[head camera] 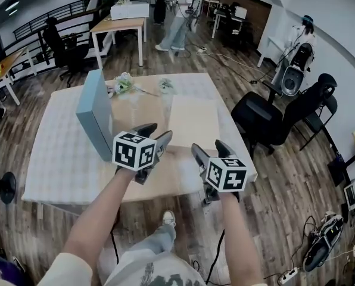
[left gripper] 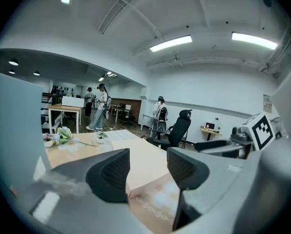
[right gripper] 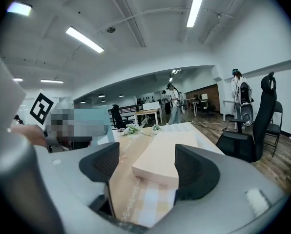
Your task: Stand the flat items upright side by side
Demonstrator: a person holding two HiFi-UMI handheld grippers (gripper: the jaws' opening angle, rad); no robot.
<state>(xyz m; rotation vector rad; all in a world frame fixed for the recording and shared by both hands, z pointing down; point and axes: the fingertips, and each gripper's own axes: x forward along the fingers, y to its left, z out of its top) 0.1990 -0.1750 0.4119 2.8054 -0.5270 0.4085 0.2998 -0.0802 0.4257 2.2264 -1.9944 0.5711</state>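
the cloth-covered table (head camera: pixel 58 159) is carrying both task items. the grey-blue flat box (head camera: pixel 94 115) is standing upright on its edge at the left. the beige flat box (head camera: pixel 192 121) is lying flat to its right, not touching it. the left gripper (head camera: pixel 158 133) and right gripper (head camera: pixel 209 146) are hovering over the near edge, jaws apart and gripping nothing, with the beige box lying just ahead of the right one. a sprig of flowers (head camera: pixel 122 83) is lying at the far end.

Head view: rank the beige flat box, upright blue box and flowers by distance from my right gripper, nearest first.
1. Beige flat box, lying just ahead of the right gripper.
2. Upright blue box, off to the left.
3. Flowers, at the table's far edge.
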